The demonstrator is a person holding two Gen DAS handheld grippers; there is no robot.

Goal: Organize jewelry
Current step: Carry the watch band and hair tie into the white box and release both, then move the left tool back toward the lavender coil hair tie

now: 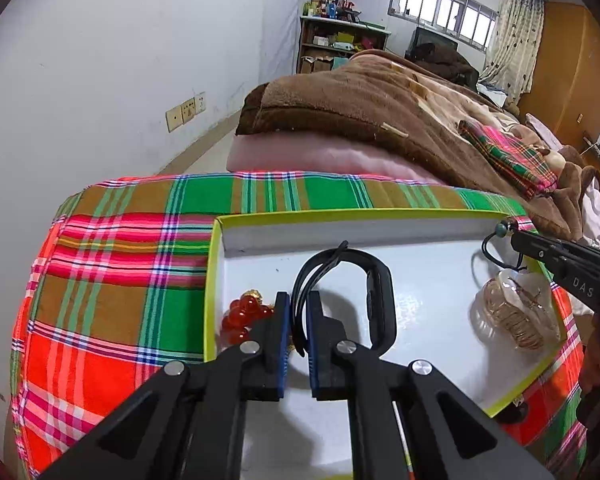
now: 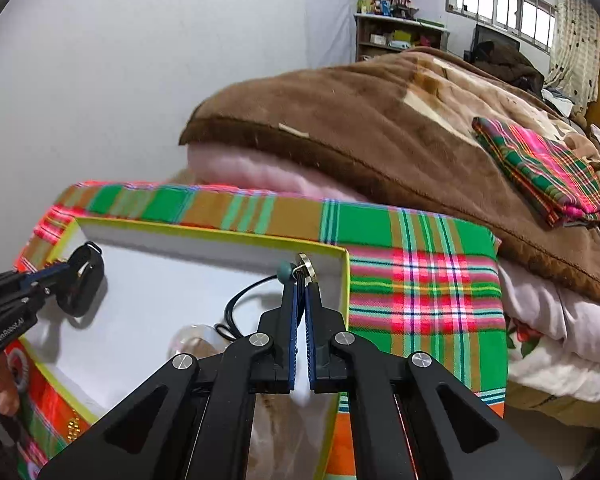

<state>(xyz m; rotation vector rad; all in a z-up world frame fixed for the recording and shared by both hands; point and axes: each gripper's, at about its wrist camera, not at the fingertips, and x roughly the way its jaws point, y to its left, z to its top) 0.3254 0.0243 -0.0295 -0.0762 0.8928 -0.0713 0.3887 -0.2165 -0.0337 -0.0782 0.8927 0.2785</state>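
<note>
A shallow box [image 1: 340, 214] with a white inside and a yellow-green rim lies on a plaid cloth. My left gripper [image 1: 298, 300] is shut on a black wristband [image 1: 380, 292], whose loop hangs over the box floor. Red beads [image 1: 242, 316] lie in the box's left corner beside the fingers. My right gripper [image 2: 301, 292] is shut on a black cord [image 2: 240, 300] with a green bead [image 2: 284, 270] and a gold ring [image 2: 306, 266] at its tips. From that cord a clear pendant [image 1: 512, 308] hangs onto the box's right side. The left gripper [image 2: 66, 270] also shows in the right wrist view.
The plaid cloth [image 1: 120, 280] covers the surface under the box. Behind it a brown blanket [image 1: 360, 112] is piled over pink bedding, with a folded plaid cloth [image 1: 508, 156] on top. A white wall is at the left. A hand [image 2: 0, 388] holds the left gripper.
</note>
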